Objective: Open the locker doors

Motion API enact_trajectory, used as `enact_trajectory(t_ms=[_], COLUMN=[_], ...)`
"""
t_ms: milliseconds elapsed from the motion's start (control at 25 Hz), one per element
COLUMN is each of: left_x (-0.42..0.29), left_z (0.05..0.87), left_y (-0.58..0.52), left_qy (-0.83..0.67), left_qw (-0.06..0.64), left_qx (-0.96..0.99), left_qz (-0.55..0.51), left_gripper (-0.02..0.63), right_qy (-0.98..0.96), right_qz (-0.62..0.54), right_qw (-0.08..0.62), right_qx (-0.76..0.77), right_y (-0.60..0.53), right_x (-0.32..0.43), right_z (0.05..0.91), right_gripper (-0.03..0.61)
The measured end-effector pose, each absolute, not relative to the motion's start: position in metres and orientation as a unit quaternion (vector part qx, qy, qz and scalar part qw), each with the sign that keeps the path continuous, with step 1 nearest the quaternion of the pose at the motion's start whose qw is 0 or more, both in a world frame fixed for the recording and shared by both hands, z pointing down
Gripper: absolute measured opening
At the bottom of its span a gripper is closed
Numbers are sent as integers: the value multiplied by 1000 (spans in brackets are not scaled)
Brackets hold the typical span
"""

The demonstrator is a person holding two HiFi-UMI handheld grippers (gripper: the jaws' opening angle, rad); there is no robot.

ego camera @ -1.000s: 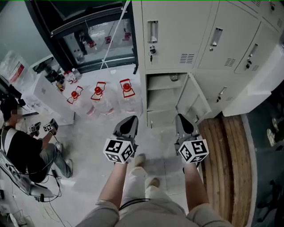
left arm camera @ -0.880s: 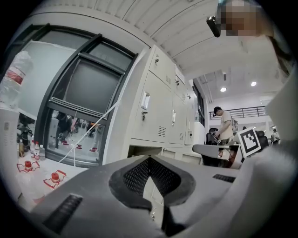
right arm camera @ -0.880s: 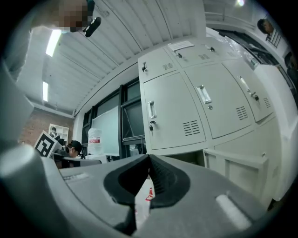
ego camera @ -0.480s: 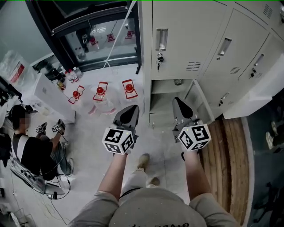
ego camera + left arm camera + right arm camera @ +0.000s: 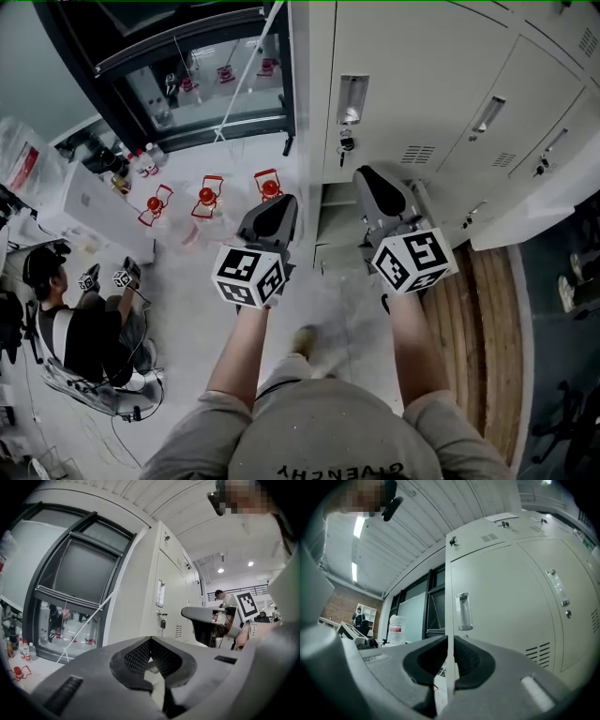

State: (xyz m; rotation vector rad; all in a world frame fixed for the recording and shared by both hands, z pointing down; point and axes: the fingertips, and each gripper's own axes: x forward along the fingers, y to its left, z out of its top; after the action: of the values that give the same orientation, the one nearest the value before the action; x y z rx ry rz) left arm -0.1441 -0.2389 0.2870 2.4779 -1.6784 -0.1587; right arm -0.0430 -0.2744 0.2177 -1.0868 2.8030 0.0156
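obs, head view. locker bank (image 5: 441, 84) fills 12 to 2 o'clock. its left upper door (image 5: 394, 66) is closed; the lower compartment (image 5: 336, 225) under it stands open, its door mostly hidden behind the right gripper (image 5: 373, 183).

risks, as judged:
- the upper door may be keyed shut at the lock (image 5: 346, 142), so a pull would only skid the jaws off the handle (image 5: 352, 97).
- right gripper is parted by a mere slit, nothing in it. that looks too narrow for the handle lip at its 12 o'clock, so expect a slip unless it widens.
- left gripper (image 5: 277, 211) is clenched and empty at 9 o'clock of the right, in the door's likely swing path.

change vs. one second earlier: both grippers have risen from the lower compartment to just below the handle. the right jaws have just been opening with nothing between them, and the view has tipped upward.
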Motion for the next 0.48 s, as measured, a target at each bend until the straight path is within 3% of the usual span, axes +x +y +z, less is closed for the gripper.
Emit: enact_trajectory(t_ms=[480], left_x=[-159], left_z=[275], left_y=[-278], left_qy=[-547], left_qw=[81], left_qx=[831], left_qz=[-59], left_gripper=[-2], right_qy=[931], right_qz=[30], right_qw=[38], right_qx=[-361], right_y=[-322], right_x=[-80], right_z=[177], right_gripper=[106])
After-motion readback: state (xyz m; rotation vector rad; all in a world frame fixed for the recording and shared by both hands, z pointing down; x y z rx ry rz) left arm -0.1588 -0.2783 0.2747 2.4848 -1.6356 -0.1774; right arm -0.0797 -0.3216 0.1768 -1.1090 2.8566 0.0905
